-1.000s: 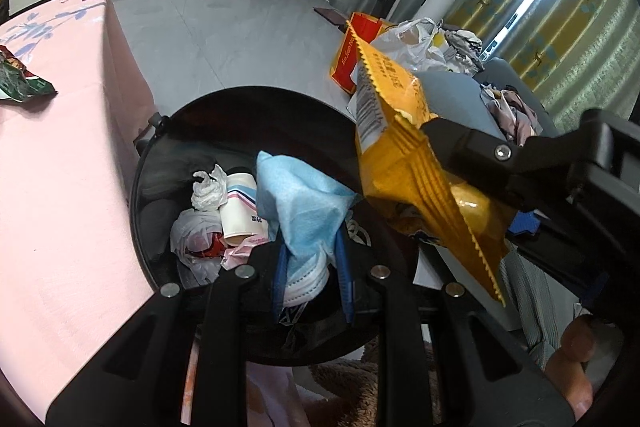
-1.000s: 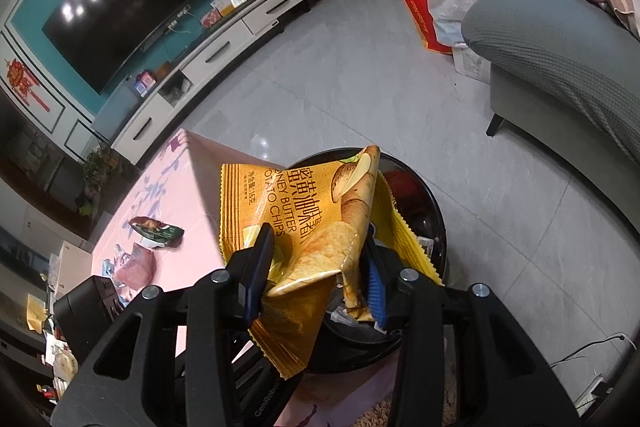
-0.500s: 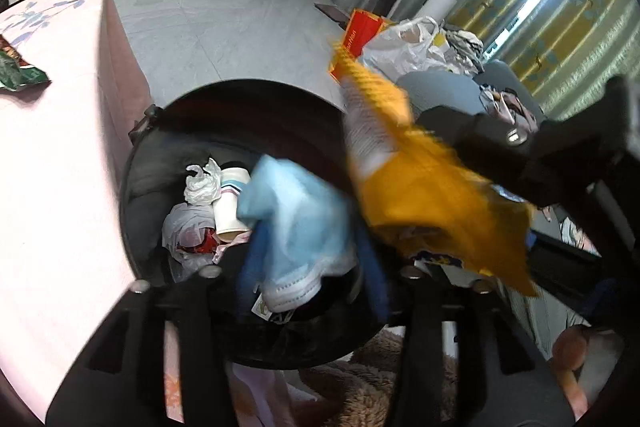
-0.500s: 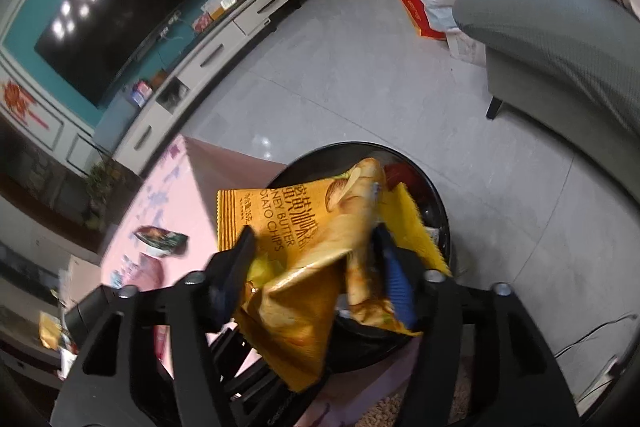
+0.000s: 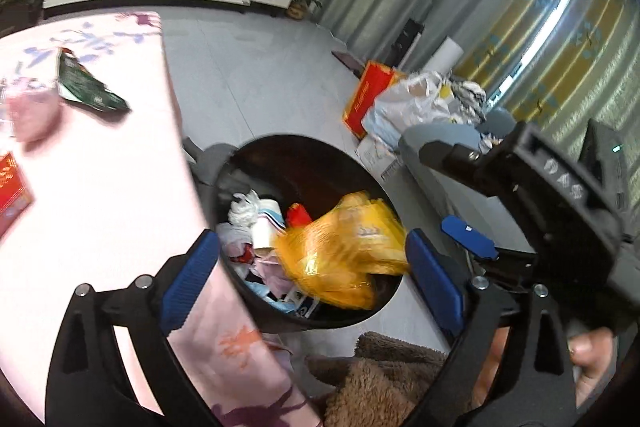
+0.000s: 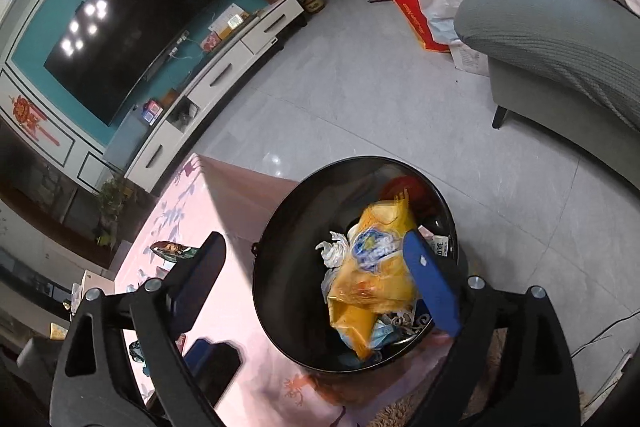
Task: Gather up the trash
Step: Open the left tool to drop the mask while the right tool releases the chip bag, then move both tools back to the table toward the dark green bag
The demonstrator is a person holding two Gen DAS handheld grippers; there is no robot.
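Where left view reaches, red packet point(image 5: 10, 187).

Open-topped black bin point(image 6: 280, 227) heaped with trash, pink-clothed table point(image 5: 100, 207) tight alongside, bare floor point(image 6: 360, 99) beyond.

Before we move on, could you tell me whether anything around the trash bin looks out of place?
Nothing near the bin has spilled; the yellow chip bag lies inside it. On the pink table, a green wrapper still lies uncollected.
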